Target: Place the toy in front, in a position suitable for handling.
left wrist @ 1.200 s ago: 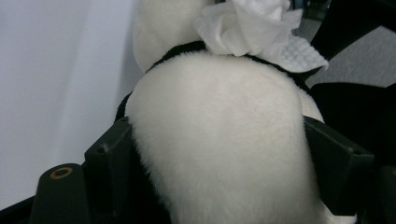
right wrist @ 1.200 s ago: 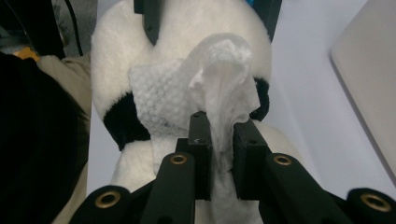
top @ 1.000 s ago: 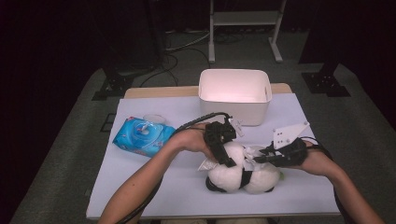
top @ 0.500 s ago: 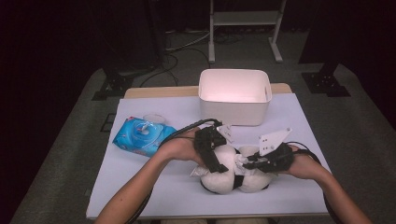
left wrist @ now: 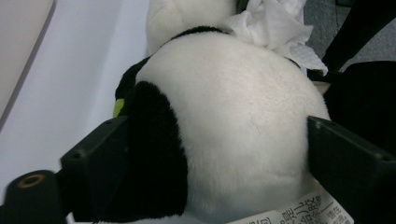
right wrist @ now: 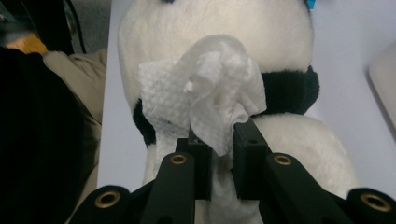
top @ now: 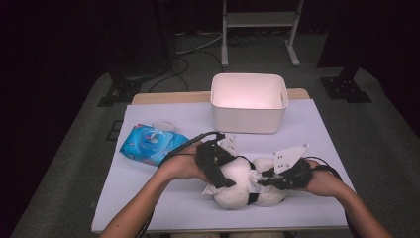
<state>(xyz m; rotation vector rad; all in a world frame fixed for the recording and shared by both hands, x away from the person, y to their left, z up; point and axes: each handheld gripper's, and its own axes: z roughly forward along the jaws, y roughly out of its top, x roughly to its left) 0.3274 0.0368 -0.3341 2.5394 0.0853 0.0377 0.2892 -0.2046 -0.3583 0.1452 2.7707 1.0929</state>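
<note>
Left gripper [left wrist: 210, 154] straddles the plush panda [left wrist: 224, 130] wide; right gripper [right wrist: 219, 140] pinches the wipe [right wrist: 210, 98].

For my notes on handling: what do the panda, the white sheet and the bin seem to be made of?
Panda: plush fabric, matte, with fine fuzzy pile and a sewn-in printed label. Sheet: probably a wet wipe or paper tissue, with an embossed dotted texture and soft crumples. Bin: likely plastic, with smooth white walls and rounded corners.

Black grippers [top: 218, 166], brass eyelets, seemingly bare forearms.
</note>
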